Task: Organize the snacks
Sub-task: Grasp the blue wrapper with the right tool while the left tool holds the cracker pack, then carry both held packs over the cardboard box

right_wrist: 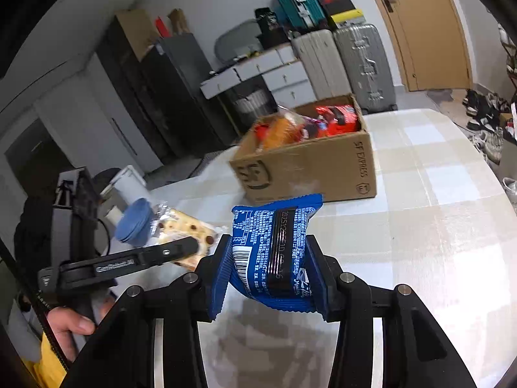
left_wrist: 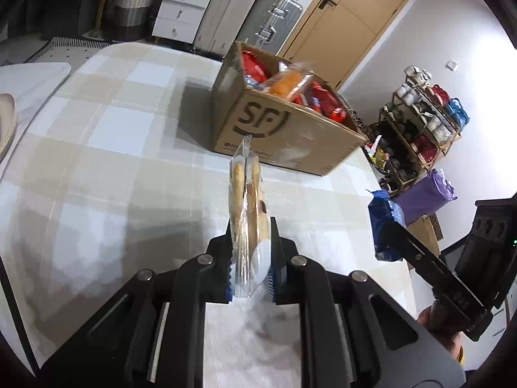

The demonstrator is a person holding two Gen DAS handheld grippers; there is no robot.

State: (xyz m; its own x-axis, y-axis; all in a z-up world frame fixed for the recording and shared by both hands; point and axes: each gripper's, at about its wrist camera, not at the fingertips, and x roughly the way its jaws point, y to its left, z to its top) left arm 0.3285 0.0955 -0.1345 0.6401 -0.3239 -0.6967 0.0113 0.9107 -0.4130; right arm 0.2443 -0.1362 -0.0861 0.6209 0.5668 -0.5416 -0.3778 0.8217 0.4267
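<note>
Clear plastic, with pale biscuits inside: that packet (left_wrist: 247, 207) stands on edge, pinched between the pads of the left gripper (left_wrist: 251, 226) at lower centre of the left wrist view. The right gripper (right_wrist: 268, 242) is clamped on a blue snack pack (right_wrist: 274, 245) at lower centre of its own view. Both are held above the checked tablecloth (left_wrist: 106, 135). Beyond them, at upper centre, sits the open cardboard box (left_wrist: 290, 135), already filled with red and orange packets (right_wrist: 336, 119). Nothing lies between grippers and box. Suitcases (right_wrist: 365, 64), white drawers (left_wrist: 184, 9) and a wooden door (left_wrist: 352, 19) stand behind; a shoe rack (left_wrist: 423, 129) at right.
</note>
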